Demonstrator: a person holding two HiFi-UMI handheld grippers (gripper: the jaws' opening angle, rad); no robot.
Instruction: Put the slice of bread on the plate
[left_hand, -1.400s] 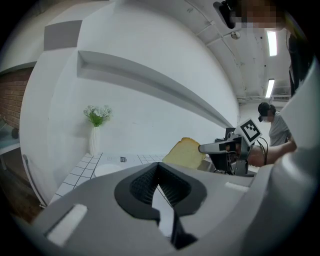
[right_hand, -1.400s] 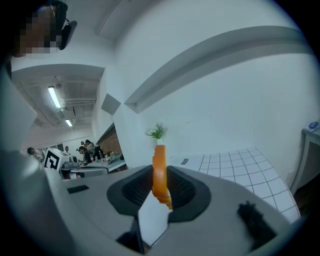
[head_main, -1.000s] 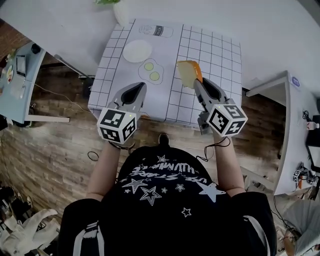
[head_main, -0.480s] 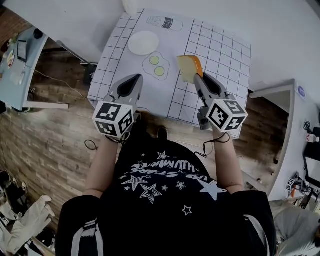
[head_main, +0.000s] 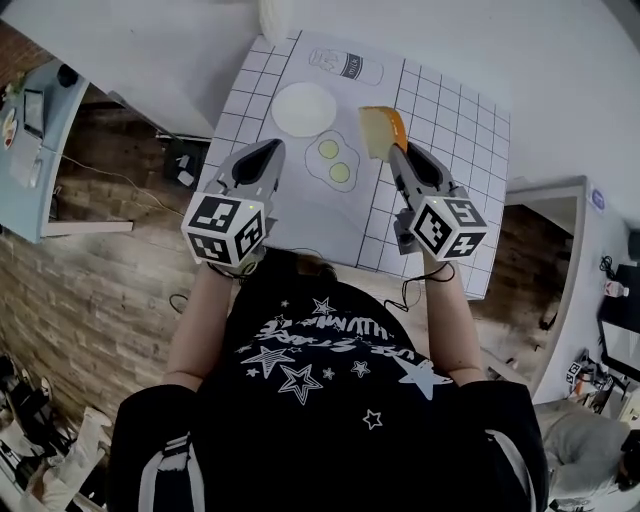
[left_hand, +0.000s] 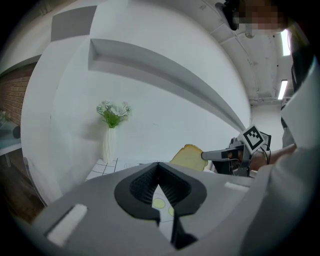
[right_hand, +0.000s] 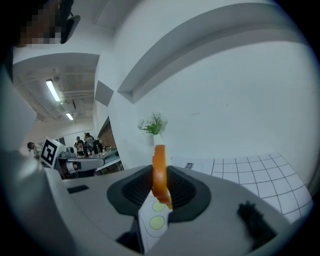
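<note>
A white round plate (head_main: 303, 108) lies on the far left part of the gridded mat (head_main: 455, 130). My right gripper (head_main: 393, 150) is shut on the slice of bread (head_main: 378, 130), which it holds upright on edge above the mat, right of the printed fried eggs (head_main: 337, 162). In the right gripper view the slice (right_hand: 159, 175) stands edge-on between the jaws. My left gripper (head_main: 271, 150) hovers over the mat's left side just in front of the plate, jaws together and holding nothing. In the left gripper view the bread (left_hand: 188, 156) shows to the right.
A white vase with green flowers (left_hand: 111, 130) stands at the table's far edge against the wall. A milk bottle is printed on the mat (head_main: 345, 66) behind the plate. A white desk (head_main: 560, 250) stands to the right, a shelf (head_main: 30, 110) to the left over wooden floor.
Both grippers have moved forward over the table. The bread, still in the right gripper, now sits beside the printed eggs and closer to the plate.
</note>
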